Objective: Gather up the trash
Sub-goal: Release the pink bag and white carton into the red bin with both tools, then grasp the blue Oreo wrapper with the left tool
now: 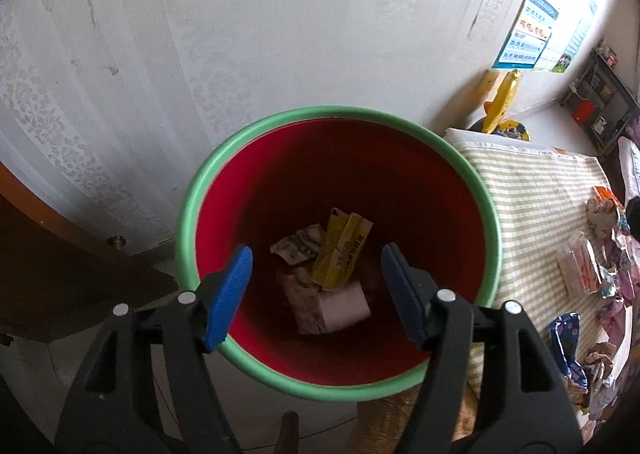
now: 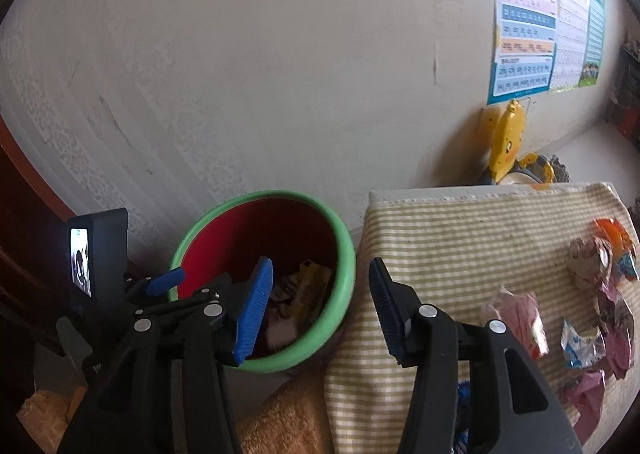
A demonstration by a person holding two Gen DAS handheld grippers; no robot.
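Left wrist view: my left gripper (image 1: 316,274) hangs wide and empty over the red bin (image 1: 340,126), wrappers lying at its bottom. Right of it, my right gripper (image 2: 320,294) gapes empty; remaining trash (image 2: 600,294) litters the striped cloth (image 2: 460,234).

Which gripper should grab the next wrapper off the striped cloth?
Right. The right gripper is open beside the wrappers on the striped cloth; the left gripper hangs open over the bin.
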